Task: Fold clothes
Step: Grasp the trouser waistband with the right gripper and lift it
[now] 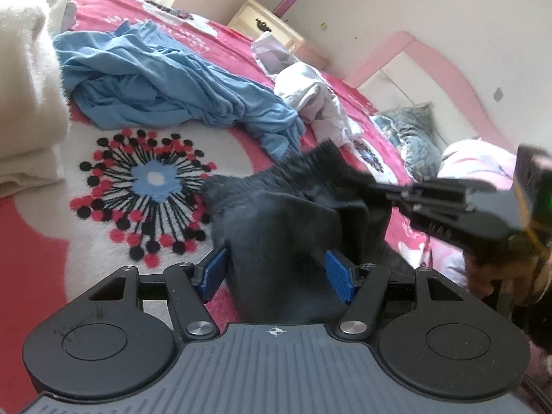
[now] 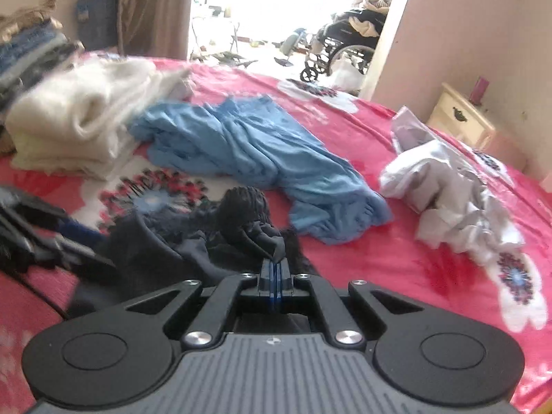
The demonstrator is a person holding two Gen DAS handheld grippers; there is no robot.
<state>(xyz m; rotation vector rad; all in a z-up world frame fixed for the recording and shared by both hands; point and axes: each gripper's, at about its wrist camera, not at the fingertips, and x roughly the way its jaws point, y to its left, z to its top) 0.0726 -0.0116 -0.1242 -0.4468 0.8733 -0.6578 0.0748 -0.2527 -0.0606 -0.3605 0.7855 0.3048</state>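
Your left tongs (image 1: 276, 272) stand apart with the dark garment (image 1: 286, 227) filling the gap between the blue pads (image 1: 214, 272); the cloth reaches both pads, but you cannot tell whether they press on it. Your right tongs (image 2: 275, 272) are together, pinched on a fold of the same garment (image 2: 248, 220), which bunches up just ahead of their tips.

The garment lies on the pink bedcover (image 1: 34, 258), running from between your left pads forward and to the right, its fringed edge (image 1: 310, 162) farthest from you. In the left view your right tongs (image 1: 383, 186) come in from the right and meet that far right part.

Ahead of the left tongs to the left, the bedcover with the flower print (image 1: 148, 186) is bare, bounded on the left by the cream stack (image 1: 27, 103). Beyond the garment the blue cloth (image 1: 172, 82) lies crumpled across the way, close to the fringe. To its right the white cloth (image 1: 310, 100) sits in a heap.

From the right tongs, bare bedcover (image 2: 396, 252) opens ahead to the right, between the blue cloth (image 2: 262, 151) and the white cloth (image 2: 445, 186). The bed's far edge meets the wall and a nightstand (image 2: 462, 120).
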